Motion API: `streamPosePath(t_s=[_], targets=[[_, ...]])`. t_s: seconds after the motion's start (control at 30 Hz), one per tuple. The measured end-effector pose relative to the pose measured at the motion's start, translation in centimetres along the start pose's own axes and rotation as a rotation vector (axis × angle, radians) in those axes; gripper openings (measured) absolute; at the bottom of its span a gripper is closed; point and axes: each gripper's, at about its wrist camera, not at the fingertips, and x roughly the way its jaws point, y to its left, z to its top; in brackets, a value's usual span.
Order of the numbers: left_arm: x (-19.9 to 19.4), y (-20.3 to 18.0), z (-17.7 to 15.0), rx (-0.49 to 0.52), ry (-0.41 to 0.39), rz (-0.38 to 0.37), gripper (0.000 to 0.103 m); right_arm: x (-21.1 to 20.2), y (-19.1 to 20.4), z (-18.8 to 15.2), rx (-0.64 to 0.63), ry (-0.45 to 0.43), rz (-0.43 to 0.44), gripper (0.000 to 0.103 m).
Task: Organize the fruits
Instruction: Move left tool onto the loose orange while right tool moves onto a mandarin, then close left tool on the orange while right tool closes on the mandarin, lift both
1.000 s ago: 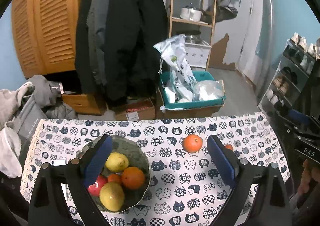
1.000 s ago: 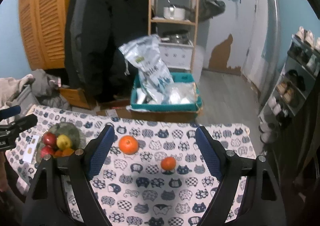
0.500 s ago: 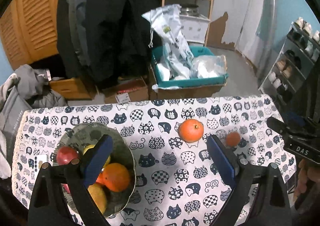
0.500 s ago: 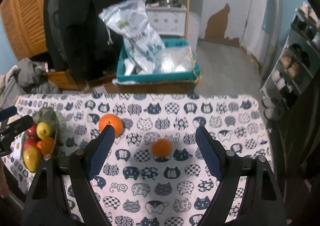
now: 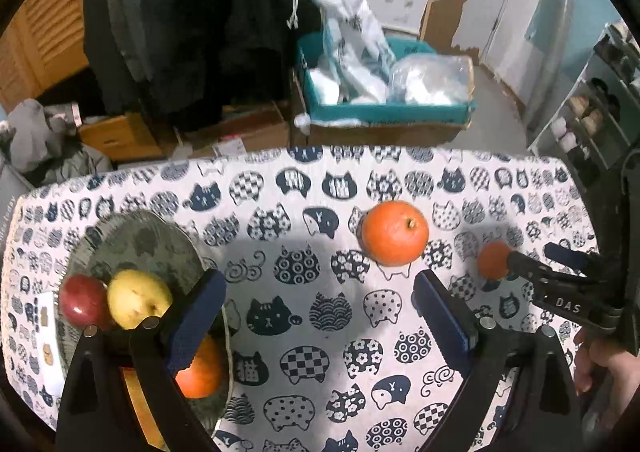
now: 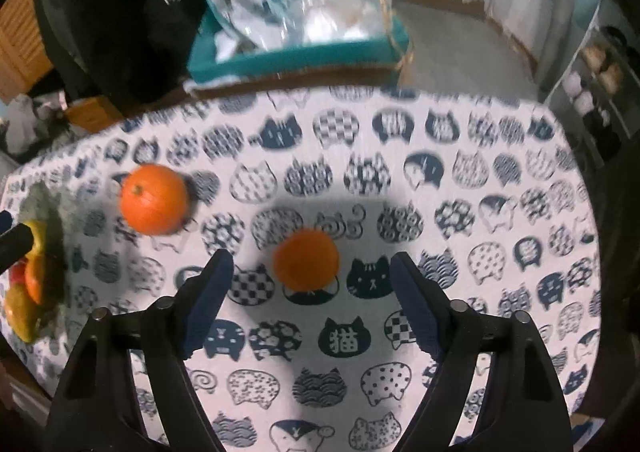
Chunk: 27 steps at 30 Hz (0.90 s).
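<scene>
Now we see risk: small orange round, loose on cat-print tablecloth; off-centre closing could nudge it, send it rolling toward table edge. Our right gripper tilted steeply down, jaws closing, orange between pads, not yet touched. Left gripper spread wide, empty, angled down over cloth near big orange. Bowl at left already holds apple, pear, orange; two oranges still out.
</scene>
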Motion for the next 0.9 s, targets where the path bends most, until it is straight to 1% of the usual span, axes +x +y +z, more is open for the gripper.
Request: streamPosePath(t_s=[0.13, 0.3, 0.4, 0.5, 0.53, 0.57, 0.67, 0.8, 0.9], targets=[[1.7, -0.6, -0.3, 0.014, 0.025, 0.002, 0.096, 2.1, -0.3, -0.6, 0.002, 0.049, 0.002, 0.077], [3.2, -1.2, -0.3, 0.031, 0.051, 0.003, 0.096, 3.3, -0.6, -0.9, -0.001, 0.074, 0.01, 0.072], [4.1, -1.5, -0.3, 0.035, 0.065, 0.002, 0.096, 3.9, -0.7, -0.9, 0.003, 0.084, 0.022, 0.066], [4.7, -1.8, -0.2, 0.033, 0.074, -0.008, 0.096, 4.3, -0.6, -0.8, 0.003, 0.075, 0.04, 0.055], [4.9, -1.9, -0.1, 0.033, 0.076, -0.013, 0.096, 4.4, -0.6, -0.8, 0.001, 0.072, 0.049, 0.048], [5.1, -2.0, -0.1, 0.032, 0.08, -0.018, 0.096, 4.5, -0.3, -0.6, -0.004, 0.076, 0.055, 0.046], [5.8, -2.4, 0.2, 0.032, 0.091, -0.034, 0.096, 4.7, 0.4, -0.4, -0.039, 0.079, 0.038, 0.046], [6.6, -3.0, 0.7, 0.024, 0.104, -0.055, 0.096, 4.8, 0.4, -0.4, -0.028, 0.082, 0.049, 0.045], [7.2, -3.8, 1.3, 0.045, 0.104, -0.057, 0.096, 4.6, 0.2, -0.2, -0.023, 0.068, 0.04, 0.044]])
